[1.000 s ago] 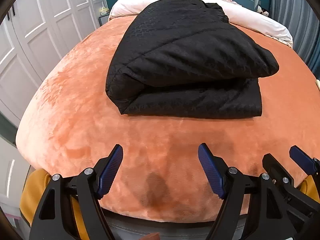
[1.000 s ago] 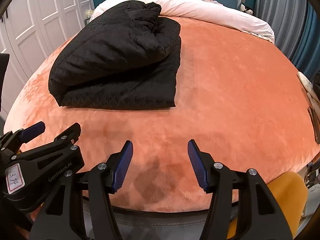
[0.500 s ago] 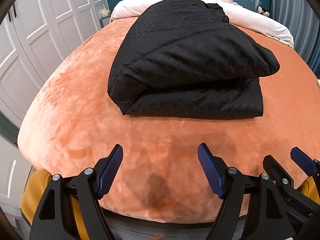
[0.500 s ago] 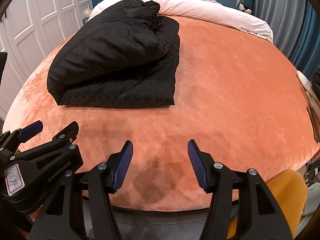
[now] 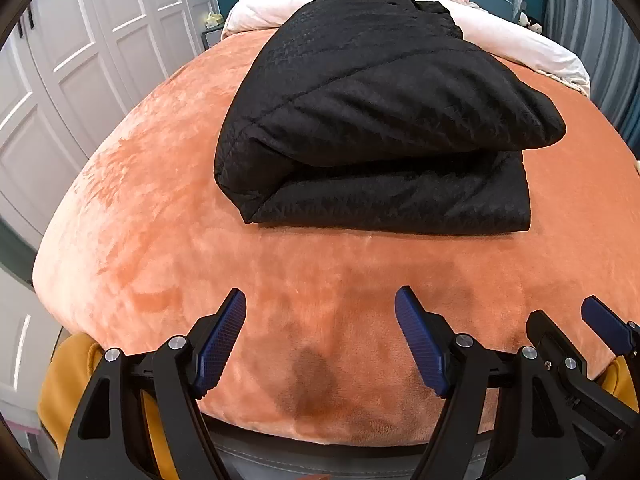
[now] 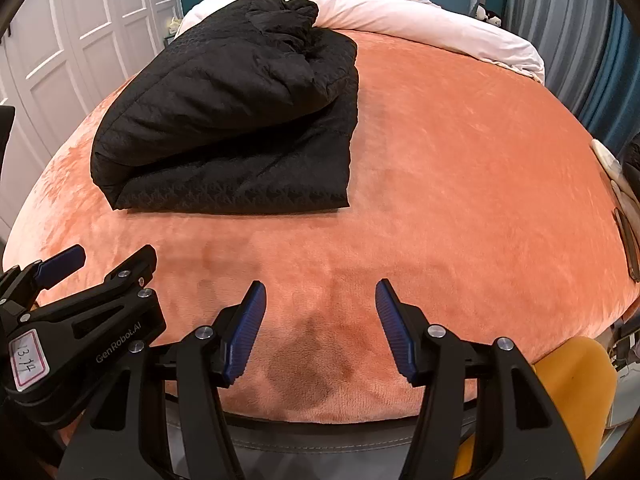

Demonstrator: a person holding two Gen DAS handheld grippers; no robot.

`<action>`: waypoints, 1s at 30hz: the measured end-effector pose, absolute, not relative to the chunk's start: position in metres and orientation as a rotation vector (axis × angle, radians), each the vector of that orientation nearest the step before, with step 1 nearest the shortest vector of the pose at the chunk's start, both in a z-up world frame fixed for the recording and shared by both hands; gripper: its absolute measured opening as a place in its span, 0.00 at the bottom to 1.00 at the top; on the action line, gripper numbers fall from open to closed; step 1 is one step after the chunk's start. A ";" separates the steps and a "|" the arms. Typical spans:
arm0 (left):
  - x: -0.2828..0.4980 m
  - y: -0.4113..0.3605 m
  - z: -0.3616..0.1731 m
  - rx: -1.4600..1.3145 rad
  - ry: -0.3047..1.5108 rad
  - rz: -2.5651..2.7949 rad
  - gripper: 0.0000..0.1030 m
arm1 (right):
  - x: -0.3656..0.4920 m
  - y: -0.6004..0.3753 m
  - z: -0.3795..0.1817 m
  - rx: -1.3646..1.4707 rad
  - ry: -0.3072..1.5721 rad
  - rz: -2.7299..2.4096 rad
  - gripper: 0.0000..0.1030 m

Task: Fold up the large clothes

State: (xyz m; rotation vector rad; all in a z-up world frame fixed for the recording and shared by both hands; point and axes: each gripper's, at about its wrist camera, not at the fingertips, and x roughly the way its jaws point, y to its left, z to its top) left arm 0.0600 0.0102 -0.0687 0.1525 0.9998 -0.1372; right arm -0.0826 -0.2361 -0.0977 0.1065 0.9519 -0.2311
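Black jacket point(image 5: 372, 128) folded in a bundle far-left on bed point(image 6: 460, 160); left tongs point(image 5: 320, 344) and right tongs point(image 6: 318, 330) released, empty, near edge, clear of it.

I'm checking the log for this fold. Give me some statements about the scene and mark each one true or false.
1. The black garment lies folded on the orange blanket. True.
2. The left hand-held gripper is clamped on the garment. False: its jaws stand open over bare blanket, short of the garment.
3. The right hand-held gripper holds nothing. True.
4. The garment hangs over the near edge of the bed. False: it sits well back from that edge, with blanket between it and both grippers.
5. A white duvet lies bunched at the far end of the bed. True.
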 end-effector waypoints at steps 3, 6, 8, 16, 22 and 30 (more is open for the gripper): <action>0.060 0.010 -0.070 0.148 1.001 -0.135 0.72 | -0.082 -0.236 -0.098 0.105 0.953 -0.233 0.53; 0.060 0.010 -0.074 0.144 1.002 -0.134 0.72 | -0.082 -0.236 -0.100 0.103 0.955 -0.239 0.53; 0.062 0.009 -0.078 0.143 0.999 -0.135 0.72 | -0.081 -0.236 -0.105 0.095 0.953 -0.245 0.53; 0.063 0.009 -0.087 0.119 1.018 -0.139 0.72 | -0.081 -0.237 -0.109 0.101 0.959 -0.259 0.53; 0.063 0.009 -0.085 0.120 1.017 -0.135 0.72 | -0.081 -0.240 -0.107 0.108 0.950 -0.260 0.54; 0.063 0.008 -0.078 0.119 1.010 -0.130 0.72 | -0.081 -0.243 -0.101 0.108 0.941 -0.256 0.55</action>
